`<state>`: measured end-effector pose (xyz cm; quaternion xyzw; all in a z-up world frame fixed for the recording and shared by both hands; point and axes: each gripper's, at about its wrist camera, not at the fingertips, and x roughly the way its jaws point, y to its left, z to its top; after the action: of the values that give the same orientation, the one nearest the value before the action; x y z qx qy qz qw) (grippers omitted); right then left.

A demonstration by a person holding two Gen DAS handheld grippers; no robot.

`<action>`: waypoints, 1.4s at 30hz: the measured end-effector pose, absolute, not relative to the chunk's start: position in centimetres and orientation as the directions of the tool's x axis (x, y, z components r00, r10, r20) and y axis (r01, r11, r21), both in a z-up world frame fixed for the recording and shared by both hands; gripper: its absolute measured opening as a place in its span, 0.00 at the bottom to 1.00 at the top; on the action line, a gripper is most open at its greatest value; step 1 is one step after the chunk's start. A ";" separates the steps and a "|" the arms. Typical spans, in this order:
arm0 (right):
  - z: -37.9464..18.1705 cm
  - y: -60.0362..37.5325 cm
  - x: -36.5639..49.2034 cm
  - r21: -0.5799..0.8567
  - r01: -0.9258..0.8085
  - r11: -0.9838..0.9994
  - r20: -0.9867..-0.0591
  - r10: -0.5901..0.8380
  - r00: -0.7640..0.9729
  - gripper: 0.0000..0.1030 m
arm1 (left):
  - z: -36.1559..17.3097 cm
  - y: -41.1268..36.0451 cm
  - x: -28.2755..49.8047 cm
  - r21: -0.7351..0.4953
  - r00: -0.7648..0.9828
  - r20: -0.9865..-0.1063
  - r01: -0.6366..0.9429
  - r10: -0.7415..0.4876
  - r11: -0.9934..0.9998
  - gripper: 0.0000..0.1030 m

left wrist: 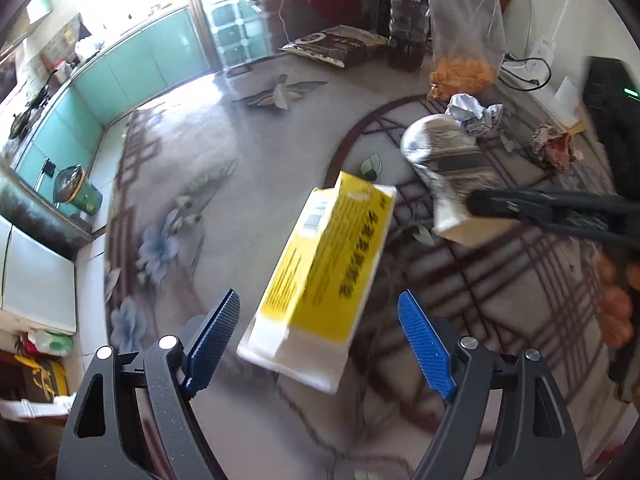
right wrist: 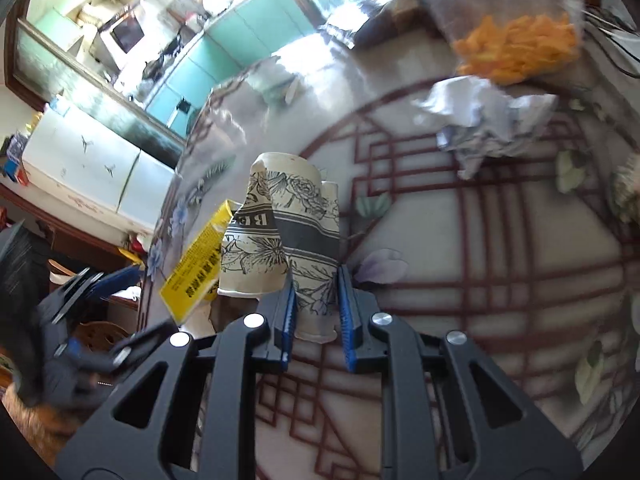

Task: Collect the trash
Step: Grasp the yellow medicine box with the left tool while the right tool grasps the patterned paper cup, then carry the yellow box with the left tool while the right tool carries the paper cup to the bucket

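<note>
A yellow and white carton (left wrist: 320, 276) hangs between the wide-open pads of my left gripper (left wrist: 320, 344); neither pad touches it. It also shows at the left of the right wrist view (right wrist: 196, 268). My right gripper (right wrist: 316, 312) is shut on a crushed paper cup (right wrist: 296, 232) with a grey floral print, held above the table. The cup (left wrist: 448, 164) and the right gripper's fingers (left wrist: 540, 208) show in the left wrist view. A crumpled white paper (right wrist: 484, 120) lies further back on the table, also in the left wrist view (left wrist: 476, 114). A crumpled reddish wrapper (left wrist: 554, 148) lies at the right.
The table (left wrist: 260, 152) has a glossy cover with flowers and red lattice lines. At its far side stand a clear bag of orange snacks (left wrist: 464, 68), a dark drink bottle (left wrist: 408, 20) and a brown packet (left wrist: 340, 44). Cables (left wrist: 524, 76) run at the right. Teal cabinets (left wrist: 132, 68) are beyond.
</note>
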<state>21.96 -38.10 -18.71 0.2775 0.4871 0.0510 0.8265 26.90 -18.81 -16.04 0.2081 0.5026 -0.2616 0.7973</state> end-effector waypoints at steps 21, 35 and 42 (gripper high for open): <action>-17.3 -36.3 12.1 0.555 0.286 0.781 -0.776 0.362 0.517 0.19 | -13.1 -13.6 18.8 0.025 0.379 -0.888 0.608 -0.262 0.794 0.37; -11.8 -28.3 9.9 0.492 0.173 0.853 -0.762 0.326 0.560 0.19 | -12.0 -2.0 10.2 -0.112 0.443 -0.843 0.409 -0.304 0.906 0.34; -11.0 -24.8 8.1 0.443 0.176 0.879 -0.781 0.282 0.558 0.19 | -11.4 0.3 9.2 -0.122 0.462 -0.820 0.435 -0.338 0.892 0.34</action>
<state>8.09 -24.78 -10.97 0.2440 0.4691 0.0311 0.8482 9.17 0.30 -11.39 0.0524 0.4668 -0.2265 0.8533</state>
